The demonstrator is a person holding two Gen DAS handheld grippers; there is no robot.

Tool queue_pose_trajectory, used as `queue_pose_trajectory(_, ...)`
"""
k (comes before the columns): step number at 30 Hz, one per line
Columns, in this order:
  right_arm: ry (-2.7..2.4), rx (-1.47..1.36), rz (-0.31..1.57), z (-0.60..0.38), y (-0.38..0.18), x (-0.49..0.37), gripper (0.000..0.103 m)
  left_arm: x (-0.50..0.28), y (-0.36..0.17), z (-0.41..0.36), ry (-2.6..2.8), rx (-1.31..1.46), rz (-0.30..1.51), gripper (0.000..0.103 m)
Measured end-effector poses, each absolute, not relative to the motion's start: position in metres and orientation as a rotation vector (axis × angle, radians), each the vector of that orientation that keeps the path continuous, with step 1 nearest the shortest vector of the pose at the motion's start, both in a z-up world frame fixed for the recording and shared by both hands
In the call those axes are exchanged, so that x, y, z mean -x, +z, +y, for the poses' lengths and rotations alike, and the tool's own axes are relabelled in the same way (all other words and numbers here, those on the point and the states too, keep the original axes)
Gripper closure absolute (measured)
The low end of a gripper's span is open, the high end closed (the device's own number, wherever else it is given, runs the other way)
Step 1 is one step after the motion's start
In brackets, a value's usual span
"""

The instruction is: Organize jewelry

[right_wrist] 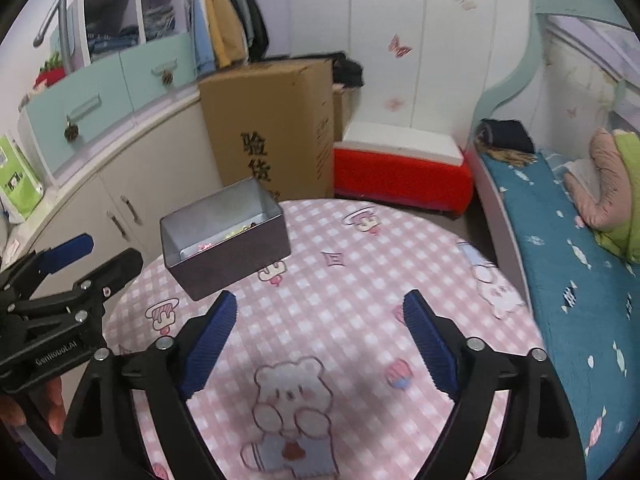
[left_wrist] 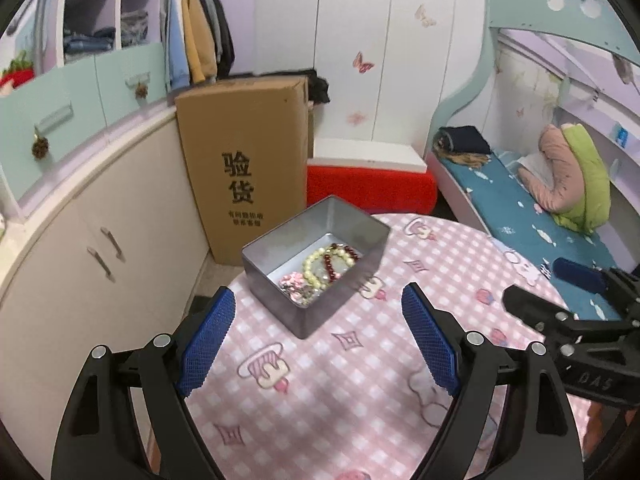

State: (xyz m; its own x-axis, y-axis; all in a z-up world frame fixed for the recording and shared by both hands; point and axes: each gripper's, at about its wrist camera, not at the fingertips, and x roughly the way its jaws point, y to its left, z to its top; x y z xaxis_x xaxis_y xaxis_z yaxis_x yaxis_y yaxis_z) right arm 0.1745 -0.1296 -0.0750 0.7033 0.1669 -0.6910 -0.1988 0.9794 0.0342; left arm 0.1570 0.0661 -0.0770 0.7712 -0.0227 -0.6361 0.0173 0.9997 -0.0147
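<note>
Grey metal tin (left_wrist: 316, 268) stands on the round desk (left_wrist: 320, 380), which carries a pink checked cloth. Inside the tin lie a cream bead bracelet (left_wrist: 320, 266), a dark red bead bracelet (left_wrist: 340, 260) crossing it, and a pink trinket (left_wrist: 294, 280) near the front corner. Left hand-held gripper (left_wrist: 318, 320) hangs above the cloth just short of the tin, its 2 blue pads spread wide, nothing between them. Right hand-held gripper (right_wrist: 320, 328) likewise spread and empty, over bare cloth beside the tin.
</note>
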Motion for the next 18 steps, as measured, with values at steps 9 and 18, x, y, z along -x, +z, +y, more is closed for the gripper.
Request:
queue_pose_trajectory(9, 0.186, 0.008, 0.626, -0.154, -0.037, -0.096, 0.013, -0.081, -0.037, 0.037, -0.078, -0.02, 0.542, 0.014)
queue_pose_trajectory(18, 0.158, 0.028, 0.461, -0.16, 0.005, -0.025, 0.011, -0.017, 0.009, 0.022, -0.062, -0.059, 0.38, 0.014)
